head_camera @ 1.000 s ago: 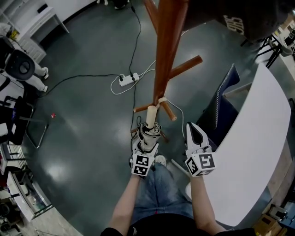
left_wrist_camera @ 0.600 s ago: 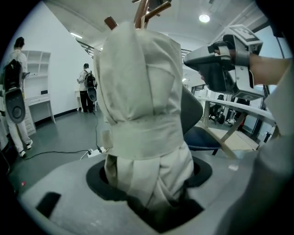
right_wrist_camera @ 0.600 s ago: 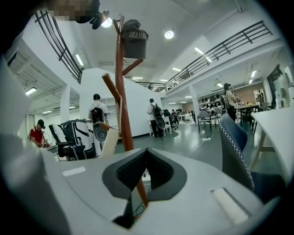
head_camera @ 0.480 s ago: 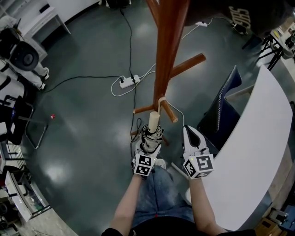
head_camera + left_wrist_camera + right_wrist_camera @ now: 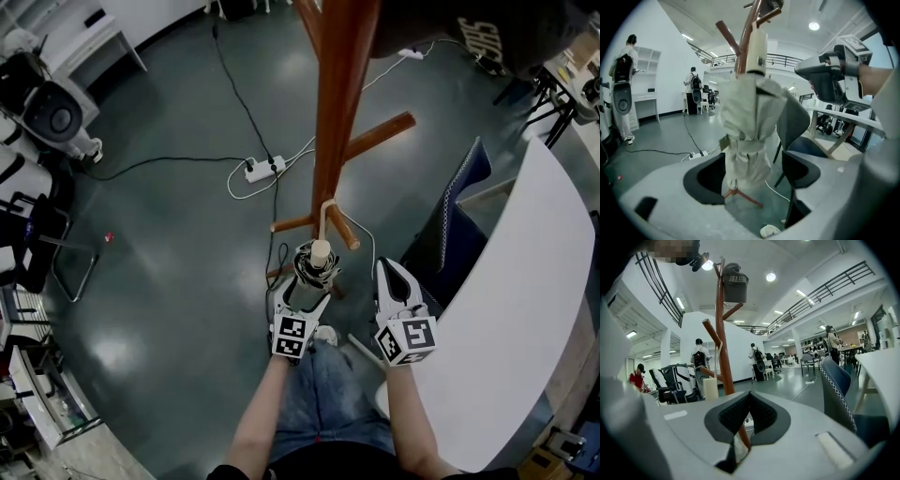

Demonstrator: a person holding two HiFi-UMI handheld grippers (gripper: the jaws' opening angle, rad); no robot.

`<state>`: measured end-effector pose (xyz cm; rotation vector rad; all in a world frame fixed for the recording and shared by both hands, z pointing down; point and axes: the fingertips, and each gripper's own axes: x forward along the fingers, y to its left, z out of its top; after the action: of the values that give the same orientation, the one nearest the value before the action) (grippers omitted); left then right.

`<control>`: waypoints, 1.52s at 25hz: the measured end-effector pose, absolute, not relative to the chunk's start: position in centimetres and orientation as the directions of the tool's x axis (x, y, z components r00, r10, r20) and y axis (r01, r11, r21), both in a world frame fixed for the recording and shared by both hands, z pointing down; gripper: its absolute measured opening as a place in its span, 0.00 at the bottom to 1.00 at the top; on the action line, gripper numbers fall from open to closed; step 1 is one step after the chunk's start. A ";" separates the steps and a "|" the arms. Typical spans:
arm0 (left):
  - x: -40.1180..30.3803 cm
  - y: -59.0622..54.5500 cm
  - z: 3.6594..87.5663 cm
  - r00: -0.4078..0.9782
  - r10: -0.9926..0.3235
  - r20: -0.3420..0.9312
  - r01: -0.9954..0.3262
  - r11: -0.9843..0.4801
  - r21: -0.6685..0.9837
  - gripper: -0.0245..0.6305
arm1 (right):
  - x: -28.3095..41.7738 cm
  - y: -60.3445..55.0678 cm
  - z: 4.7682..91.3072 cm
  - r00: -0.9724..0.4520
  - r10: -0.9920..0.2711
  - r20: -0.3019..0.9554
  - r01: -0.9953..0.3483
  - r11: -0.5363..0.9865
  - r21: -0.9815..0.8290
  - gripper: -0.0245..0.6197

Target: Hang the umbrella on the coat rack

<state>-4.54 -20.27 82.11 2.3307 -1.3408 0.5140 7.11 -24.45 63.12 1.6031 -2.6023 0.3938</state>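
One dark cap (image 5: pixel 735 282) hangs at the top of the coat rack (image 5: pixel 333 112), at 12 o'clock in my right gripper view. The rack stands on a glossy grey floor (image 5: pixel 169 262) in an open hall. A power strip (image 5: pixel 260 167) with trailing cables lies at 10 o'clock from the rack's foot. A blue chair (image 5: pixel 459 206) and a white table (image 5: pixel 506 309) sit around 3 o'clock. The folded beige umbrella (image 5: pixel 317 267) hangs handle-up, and its strap (image 5: pixel 325 214) runs up to a lower peg (image 5: pixel 339 225). My left gripper (image 5: pixel 754 176) has just been opening its jaws. They stand wide apart with the umbrella's lower end between them, clamped by neither pad. My right gripper (image 5: pixel 747 413), at 3 o'clock of the umbrella, has its pads together on nothing.
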 end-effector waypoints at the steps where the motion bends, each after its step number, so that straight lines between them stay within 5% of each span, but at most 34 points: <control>1: -4.8 -20.2 81.7 0.464 -0.735 0.495 -0.879 -0.453 0.152 0.63 | 7.2 -24.4 63.1 -0.458 -0.870 0.183 -0.885 0.426 -0.187 0.05; 5: -6.8 -19.8 78.1 0.426 -0.790 0.441 -0.903 -0.404 0.149 0.59 | 6.8 -23.9 62.5 -0.459 -0.869 0.185 -0.884 0.426 -0.194 0.05; 16: -11.0 -20.2 60.1 0.342 -0.900 0.269 -0.939 -0.336 0.068 0.19 | 9.1 -23.2 55.7 -0.408 -0.896 0.178 -0.906 0.373 -0.200 0.05; 22: -11.2 -21.6 52.7 0.328 -0.919 0.218 -0.944 -0.330 0.024 0.06 | 10.3 -22.9 51.2 -0.392 -0.906 0.160 -0.913 0.363 -0.185 0.05; 38: -11.1 -23.5 39.4 0.302 -0.947 0.108 -0.951 -0.308 -0.041 0.04 | 11.9 -23.8 40.4 -0.406 -0.912 0.053 -0.909 0.397 -0.130 0.05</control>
<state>-11.05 -23.49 39.40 2.5097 -1.8300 0.1730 11.92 -23.81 40.37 1.7262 -2.6477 0.2198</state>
